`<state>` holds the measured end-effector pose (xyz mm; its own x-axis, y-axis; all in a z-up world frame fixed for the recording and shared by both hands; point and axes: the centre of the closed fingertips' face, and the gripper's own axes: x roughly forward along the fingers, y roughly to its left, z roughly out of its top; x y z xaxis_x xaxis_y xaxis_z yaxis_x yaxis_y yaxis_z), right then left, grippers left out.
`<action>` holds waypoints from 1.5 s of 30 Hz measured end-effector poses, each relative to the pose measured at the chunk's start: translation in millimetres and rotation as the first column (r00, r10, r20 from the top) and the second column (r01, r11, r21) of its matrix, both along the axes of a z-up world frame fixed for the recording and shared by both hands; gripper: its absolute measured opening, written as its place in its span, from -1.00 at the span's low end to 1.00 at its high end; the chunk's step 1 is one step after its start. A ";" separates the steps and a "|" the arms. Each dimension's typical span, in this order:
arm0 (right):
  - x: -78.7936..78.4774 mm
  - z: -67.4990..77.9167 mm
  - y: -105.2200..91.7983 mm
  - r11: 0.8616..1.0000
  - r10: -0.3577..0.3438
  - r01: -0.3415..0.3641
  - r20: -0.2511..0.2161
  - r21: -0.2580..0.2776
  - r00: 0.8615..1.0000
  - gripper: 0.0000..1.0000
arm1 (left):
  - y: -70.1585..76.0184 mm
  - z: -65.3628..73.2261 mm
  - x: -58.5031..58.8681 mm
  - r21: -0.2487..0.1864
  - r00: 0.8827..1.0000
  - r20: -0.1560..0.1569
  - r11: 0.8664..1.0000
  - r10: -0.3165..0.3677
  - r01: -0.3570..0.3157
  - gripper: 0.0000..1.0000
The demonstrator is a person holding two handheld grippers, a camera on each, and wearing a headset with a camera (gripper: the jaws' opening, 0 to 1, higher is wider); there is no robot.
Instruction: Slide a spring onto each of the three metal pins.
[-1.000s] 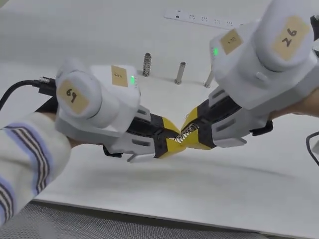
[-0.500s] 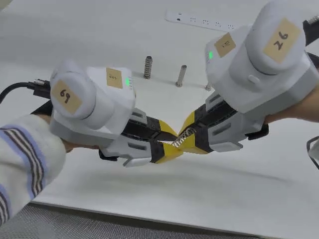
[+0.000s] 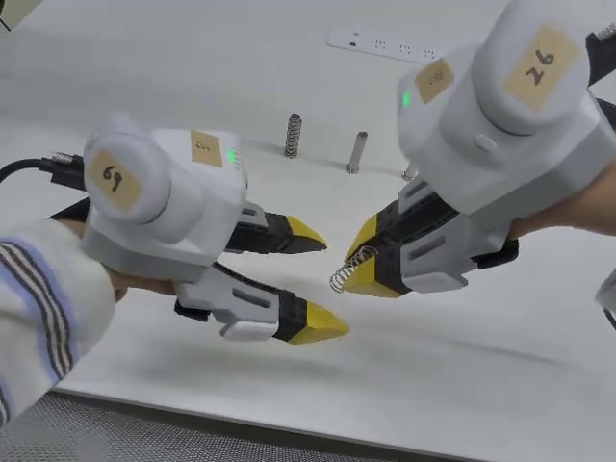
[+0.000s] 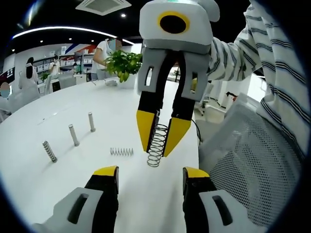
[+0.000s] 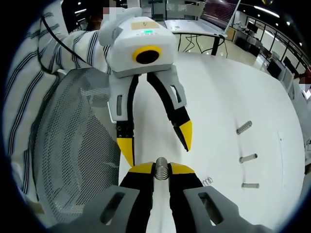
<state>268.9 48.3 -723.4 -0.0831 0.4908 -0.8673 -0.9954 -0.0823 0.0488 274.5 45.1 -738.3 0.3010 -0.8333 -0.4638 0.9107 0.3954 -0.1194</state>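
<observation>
**Bench contents, left to right**

1. Striped sleeve [image 3: 38, 298], seen at the left edge of the head view behind the gripper tagged 69.
2. Left gripper [image 3: 316, 279]. Its jaws are spread wide apart and nothing is held between them. Its yellow tips are pointed toward the right gripper and are kept clear of it.
3. First pin [image 3: 293, 135], set upright on the white bench [image 3: 462, 375] at the left end of the row. A fitted spring is already seated around it.
4. Held spring [image 3: 339, 279]. It is clamped crosswise between the yellow tips of the right gripper and is raised above the bench. One end is left projecting toward the left gripper. In the right gripper view its open coil end is seen between the closed tips.
5. Second pin [image 3: 357, 152], upright and bare, placed just right of the first.
6. Right gripper [image 3: 354, 269], tagged 26. Its jaws are closed on the held spring.
7. Third pin [image 4: 91, 121], upright and bare, found at the far end of the row in the left gripper view.
8. Loose spring [image 4: 121, 152], laid flat on the bench near the pins and touched by nothing.
9. Power strip [image 3: 385, 44], laid at the far edge of the bench beyond the pins.
</observation>
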 end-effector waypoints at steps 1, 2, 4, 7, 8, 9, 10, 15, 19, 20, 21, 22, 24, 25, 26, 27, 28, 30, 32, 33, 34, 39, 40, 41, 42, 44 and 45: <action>0.6 0.6 -0.5 1.000 -0.001 0.001 0.002 -0.003 1.000 -0.84 | 1.3 -0.3 -0.2 0.003 1.000 -0.001 1.000 0.003 -0.003 -0.02; 0.9 0.9 -0.7 1.000 -0.002 0.002 0.003 -0.003 1.000 -0.84 | 2.6 -0.8 0.1 0.005 1.000 -0.005 1.000 0.009 -0.009 0.01; 1.1 0.9 -1.9 1.000 -0.004 0.004 0.004 -0.010 1.000 -0.84 | 5.9 -2.1 0.9 0.002 1.000 -0.009 1.000 0.020 -0.020 0.06; 3.3 -3.2 -6.2 0.999 0.009 -0.008 0.025 -0.040 1.000 -0.84 | 11.5 -8.7 2.7 -0.001 0.998 -0.044 0.999 0.047 -0.047 0.15; 3.4 -3.5 -6.6 0.999 0.010 -0.009 0.026 -0.043 1.000 -0.84 | 12.7 -10.5 3.2 0.003 0.998 -0.045 0.999 0.051 -0.051 0.23; 3.6 -4.2 -7.2 0.999 0.011 -0.010 0.024 -0.045 1.000 -0.84 | 15.1 -13.4 3.6 0.015 0.997 -0.046 0.998 0.058 -0.057 0.29; 3.2 -4.3 -7.4 0.999 0.011 -0.010 0.021 -0.046 1.000 -0.84 | 16.4 -15.1 4.2 0.021 0.997 -0.049 0.998 0.063 -0.062 0.37; 3.5 -4.1 -8.5 0.999 0.014 -0.013 0.019 -0.050 1.000 -0.84 | 20.1 -14.7 12.0 0.005 0.991 -0.054 0.993 0.121 -0.121 0.59; 4.0 -4.2 -10.6 0.998 0.007 -0.006 0.016 -0.058 1.000 -0.84 | 23.7 -17.9 17.8 0.013 0.984 -0.068 0.986 0.166 -0.166 0.81; 4.2 -4.0 -10.9 0.998 0.007 -0.006 0.019 -0.059 1.000 -0.84 | 23.9 -19.1 17.6 0.009 0.980 -0.091 0.984 0.176 -0.176 0.88; 4.7 -3.9 -11.7 0.998 0.011 -0.009 0.024 -0.062 1.000 -0.84 | 23.0 -19.9 15.3 -0.002 0.976 -0.125 0.984 0.179 -0.181 0.94; 4.7 -3.9 -12.1 0.998 0.012 -0.011 0.025 -0.065 1.000 -0.84 | 23.7 -20.7 16.2 -0.004 0.977 -0.124 0.984 0.175 -0.177 0.96; 8.4 -4.3 -14.6 0.997 -0.014 0.016 0.033 -0.080 0.999 -0.84 | 24.9 -20.9 17.0 -0.004 0.976 -0.117 0.983 0.183 -0.184 0.96; 10.6 -5.2 -16.0 0.996 -0.025 0.028 0.032 -0.089 0.999 -0.84 | 25.4 -21.3 16.7 -0.001 0.976 -0.115 0.983 0.184 -0.185 0.96; 12.0 -5.6 -17.3 0.995 -0.038 0.040 0.029 -0.095 0.999 -0.84 | 25.8 -21.7 16.7 0.001 0.976 -0.115 0.983 0.184 -0.185 0.96; 13.6 -5.4 -17.9 0.994 -0.056 0.058 0.023 -0.094 0.998 -0.84 | 26.2 -22.2 16.3 0.004 0.976 -0.117 0.983 0.183 -0.184 0.96; 13.9 -4.9 -18.0 0.994 -0.065 0.066 0.014 -0.092 0.998 -0.84 | 26.4 -22.3 16.5 0.005 0.976 -0.117 0.983 0.185 -0.186 0.96; 14.8 -3.1 -17.6 0.992 -0.091 0.090 -0.006 -0.084 0.996 -0.84 | 27.1 -21.3 17.2 -0.001 0.975 -0.118 0.982 0.188 -0.189 0.96; 16.8 -1.9 -18.0 0.991 -0.102 0.101 -0.008 -0.085 0.995 -0.84 | 27.5 -18.7 18.3 -0.018 0.973 -0.124 0.980 0.195 -0.199 0.96; 18.8 -1.8 -18.3 0.991 -0.107 0.106 -0.005 -0.087 0.994 -0.84 | 27.9 -18.6 18.7 -0.017 0.973 -0.123 0.979 0.198 -0.201 0.96; 20.9 -1.3 -19.0 0.990 -0.110 0.109 -0.001 -0.090 0.994 -0.84 | 28.8 -19.2 19.4 -0.012 0.972 -0.121 0.979 0.202 -0.204 0.96; 27.3 2.0 -21.5 0.989 -0.106 0.106 -0.001 -0.100 0.994 -0.84 | 31.5 -20.5 18.7 -0.003 0.971 -0.123 0.978 0.206 -0.208 0.96; 29.4 2.7 -21.4 0.989 -0.110 0.109 -0.004 -0.098 0.994 -0.84 | 32.7 -20.7 19.6 -0.001 0.970 -0.123 0.977 0.212 -0.213 0.96; 31.9 3.6 -20.8 0.989 -0.119 0.117 -0.018 -0.092 0.993 -0.84 | 33.4 -20.8 19.8 0.000 0.968 -0.126 0.976 0.215 -0.217 0.96; 33.0 4.0 -19.9 0.989 -0.124 0.121 -0.031 -0.087 0.992 -0.84 | 34.0 -20.7 20.2 -0.001 0.966 -0.134 0.975 0.222 -0.224 0.96; 37.8 4.6 -19.3 0.988 -0.132 0.128 -0.043 -0.087 0.990 -0.84 | 35.6 -19.6 22.2 -0.003 0.964 -0.132 0.972 0.231 -0.234 0.96; 38.3 4.9 -19.5 0.988 -0.131 0.127 -0.040 -0.089 0.991 -0.84 | 36.5 -19.1 23.1 -0.002 0.964 -0.128 0.971 0.235 -0.237 0.96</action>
<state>307.2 28.9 -718.6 -0.0639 0.4237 -0.9036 -0.9940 0.0534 0.0953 297.7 81.6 -757.3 0.4305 -0.7536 -0.4968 0.7689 0.5944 -0.2354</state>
